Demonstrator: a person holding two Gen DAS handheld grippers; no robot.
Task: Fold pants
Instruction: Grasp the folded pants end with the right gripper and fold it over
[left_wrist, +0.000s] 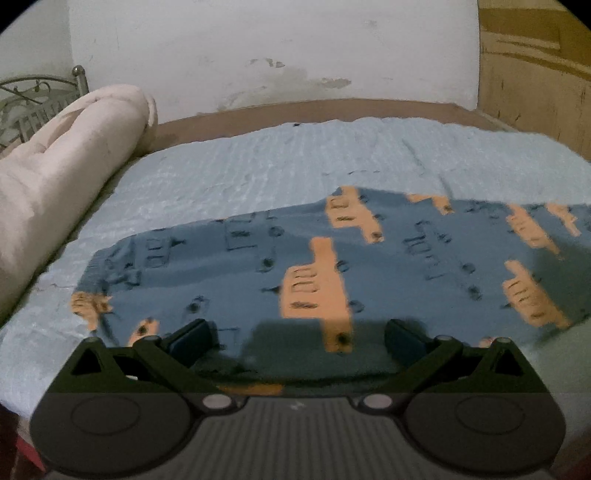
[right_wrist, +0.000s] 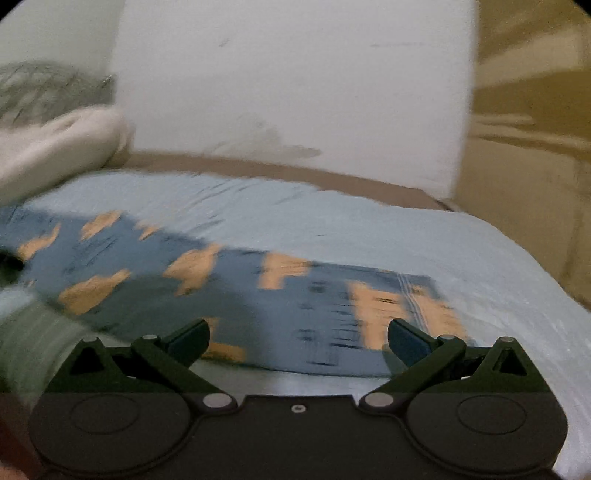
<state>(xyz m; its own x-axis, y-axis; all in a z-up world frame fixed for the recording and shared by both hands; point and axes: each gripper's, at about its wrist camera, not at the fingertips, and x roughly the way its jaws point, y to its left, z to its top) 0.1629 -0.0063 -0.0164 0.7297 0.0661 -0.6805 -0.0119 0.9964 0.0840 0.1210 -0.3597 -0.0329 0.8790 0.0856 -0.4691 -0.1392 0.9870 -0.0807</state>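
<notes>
Blue pants with orange patches lie flat across the light blue bed cover. In the left wrist view my left gripper hovers over their near edge, jaws wide open and empty. The waistband end shows at the left of that view. In the blurred right wrist view the pants stretch from the left to a hem end at the right. My right gripper stands open just above the near edge by that hem, holding nothing.
A rolled pale pink quilt lies along the left side of the bed. Behind the bed are a brown bed edge, a stained white wall and a wooden cupboard at the right. A metal bed frame stands far left.
</notes>
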